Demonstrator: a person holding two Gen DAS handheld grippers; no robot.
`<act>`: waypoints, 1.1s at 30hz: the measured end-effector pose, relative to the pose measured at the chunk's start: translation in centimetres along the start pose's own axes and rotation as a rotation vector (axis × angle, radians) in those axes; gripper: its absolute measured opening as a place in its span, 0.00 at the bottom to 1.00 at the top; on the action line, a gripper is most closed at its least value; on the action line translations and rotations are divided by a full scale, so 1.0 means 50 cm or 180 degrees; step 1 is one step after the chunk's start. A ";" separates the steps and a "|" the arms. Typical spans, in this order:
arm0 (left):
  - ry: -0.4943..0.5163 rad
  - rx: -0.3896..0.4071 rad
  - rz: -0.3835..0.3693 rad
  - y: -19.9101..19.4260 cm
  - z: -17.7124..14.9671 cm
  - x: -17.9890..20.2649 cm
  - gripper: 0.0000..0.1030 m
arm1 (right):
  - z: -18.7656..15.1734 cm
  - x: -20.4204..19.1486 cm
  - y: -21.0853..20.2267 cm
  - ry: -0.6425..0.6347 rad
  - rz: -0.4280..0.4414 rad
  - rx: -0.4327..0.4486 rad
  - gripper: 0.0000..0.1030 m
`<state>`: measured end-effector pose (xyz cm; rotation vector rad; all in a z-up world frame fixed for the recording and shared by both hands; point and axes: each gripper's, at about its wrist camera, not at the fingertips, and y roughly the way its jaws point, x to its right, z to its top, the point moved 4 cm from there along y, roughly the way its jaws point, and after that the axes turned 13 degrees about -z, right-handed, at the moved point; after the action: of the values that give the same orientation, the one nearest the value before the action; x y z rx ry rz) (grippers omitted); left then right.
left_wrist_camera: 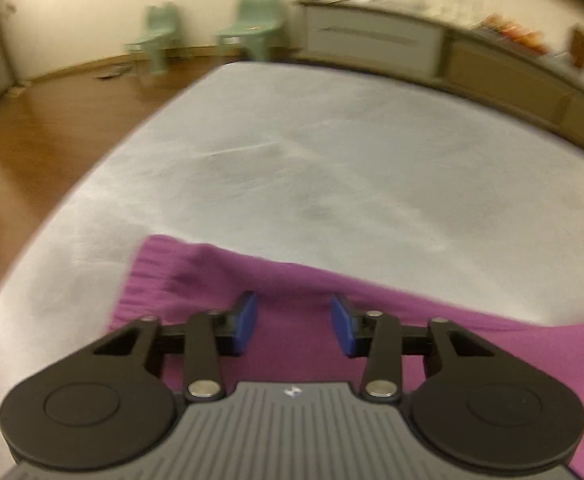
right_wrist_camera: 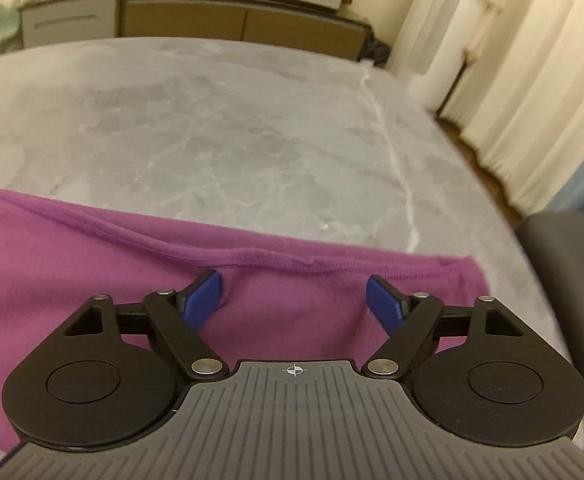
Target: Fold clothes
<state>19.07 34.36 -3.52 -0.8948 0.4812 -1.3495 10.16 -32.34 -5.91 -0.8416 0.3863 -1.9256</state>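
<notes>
A purple garment lies flat on the grey marbled table, near its front edge. In the left wrist view its ribbed cuff end reaches the left, and my left gripper hovers open just above the cloth, blue pads apart with nothing between them. In the right wrist view the same purple garment shows a stitched hem running to its right corner. My right gripper stands wide open over that hem area, holding nothing.
Grey table stretches far ahead. A low sideboard with cluttered top stands behind it. Two green chairs sit on the wooden floor at left. White curtains hang at right, and a dark chair back is close by.
</notes>
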 end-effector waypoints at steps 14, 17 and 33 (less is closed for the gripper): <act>0.0320 -0.0032 0.0167 0.019 -0.006 -0.019 0.50 | 0.043 -0.228 -0.039 -0.0402 0.1111 -0.0091 0.66; -0.0154 0.0120 0.0010 -0.024 0.012 -0.136 0.34 | 0.036 -0.199 -0.038 -0.0526 0.0751 -0.0088 0.71; -0.0132 0.0112 -0.0344 -0.022 -0.017 -0.202 0.56 | 0.280 -0.746 -0.172 -0.0477 0.2082 0.0207 0.54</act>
<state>15.75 43.89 -5.11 -0.9287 0.3806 -1.4305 25.43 5.47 -5.59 -0.6993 0.4397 -1.2562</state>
